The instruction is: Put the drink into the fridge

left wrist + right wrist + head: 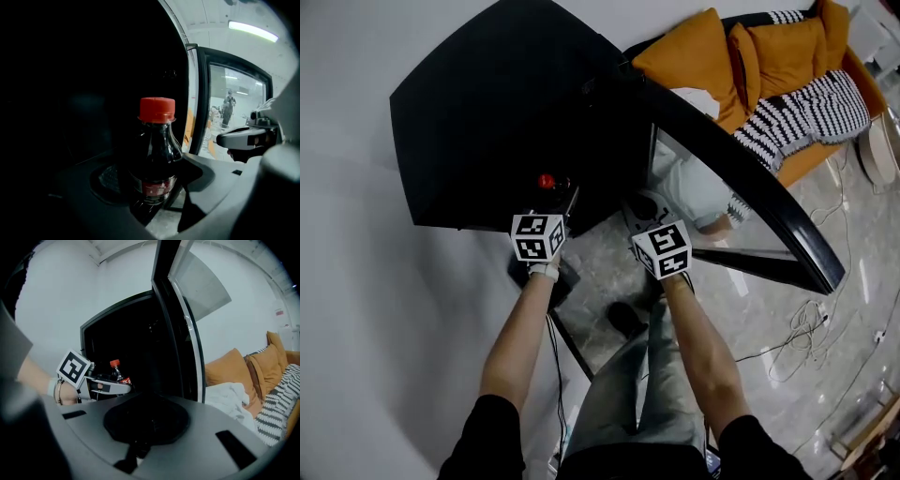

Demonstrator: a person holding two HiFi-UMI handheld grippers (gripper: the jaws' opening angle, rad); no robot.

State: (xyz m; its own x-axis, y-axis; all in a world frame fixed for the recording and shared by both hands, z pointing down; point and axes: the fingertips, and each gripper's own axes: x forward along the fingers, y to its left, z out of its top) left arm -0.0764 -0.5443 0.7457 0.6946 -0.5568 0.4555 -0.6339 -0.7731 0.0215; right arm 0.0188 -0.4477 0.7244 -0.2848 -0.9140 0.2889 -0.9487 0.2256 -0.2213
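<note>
- Far left: bare pale wall, then the black fridge point(506, 112) seen from above, with its dark cavity facing the person.
- At the fridge mouth: the left gripper point(553, 194), clamped on the cola bottle point(156, 154) low on its body, red cap point(157, 109) on top.
- Held upright, long axis vertical, right at the threshold of the opening. Can't tell whether it is past the sill, and the interior is too dark to show a shelf.
- The relation that matters: dark cavity straight ahead of the held bottle, door frame just to its right. Probably calls for a straight push forward, kept upright, then a set-down on whatever shelf lies inside.
- Next over: the right gripper point(645, 214), jaws pressed together with nothing between them, hanging in the gap between fridge and door, just beside the left one.
- Left plainly the loaded one and the nearer to the cavity. Right looks free for the door afterwards.
- Further right: the glass door point(741, 178), swung wide open and well clear of the bottle's path.
- Beyond it, top right: an orange sofa point(769, 56) with a striped throw point(816, 108).
</note>
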